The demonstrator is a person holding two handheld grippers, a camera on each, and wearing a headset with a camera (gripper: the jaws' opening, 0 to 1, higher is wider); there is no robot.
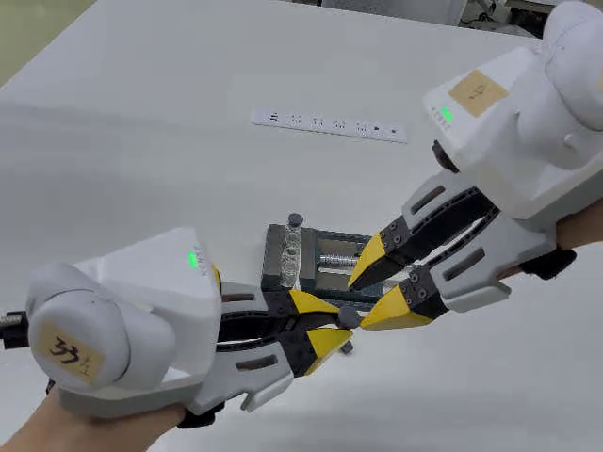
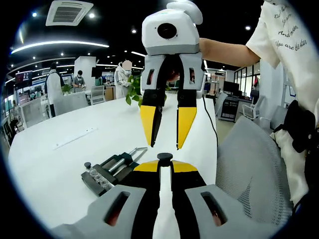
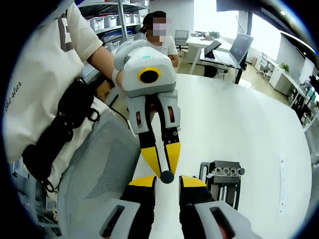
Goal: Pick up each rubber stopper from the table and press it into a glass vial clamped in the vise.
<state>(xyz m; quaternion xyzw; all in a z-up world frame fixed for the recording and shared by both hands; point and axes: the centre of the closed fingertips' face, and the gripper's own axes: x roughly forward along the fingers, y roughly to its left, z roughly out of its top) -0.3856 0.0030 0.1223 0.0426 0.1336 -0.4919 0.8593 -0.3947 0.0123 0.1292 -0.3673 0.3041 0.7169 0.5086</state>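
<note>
Left gripper (image 1: 341,322), near left in head view, pinching rubber stopper (image 1: 350,316); right gripper (image 1: 361,301), jaws spread, just right of it; vise (image 1: 330,243) just beyond. Left gripper view: stopper (image 2: 164,157) at own tips, spread jaws facing. Right gripper view: stopper (image 3: 167,176) just ahead, centred between own tips.

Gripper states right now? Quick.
Left gripper: closed on a rubber stopper.
Right gripper: open, holding nothing.

Bright, even light comes from long ceiling lamps (image 2: 60,46). The white surface (image 1: 188,94) shines softly, with faint shadows. Both gripper views bend at the edges.
</note>
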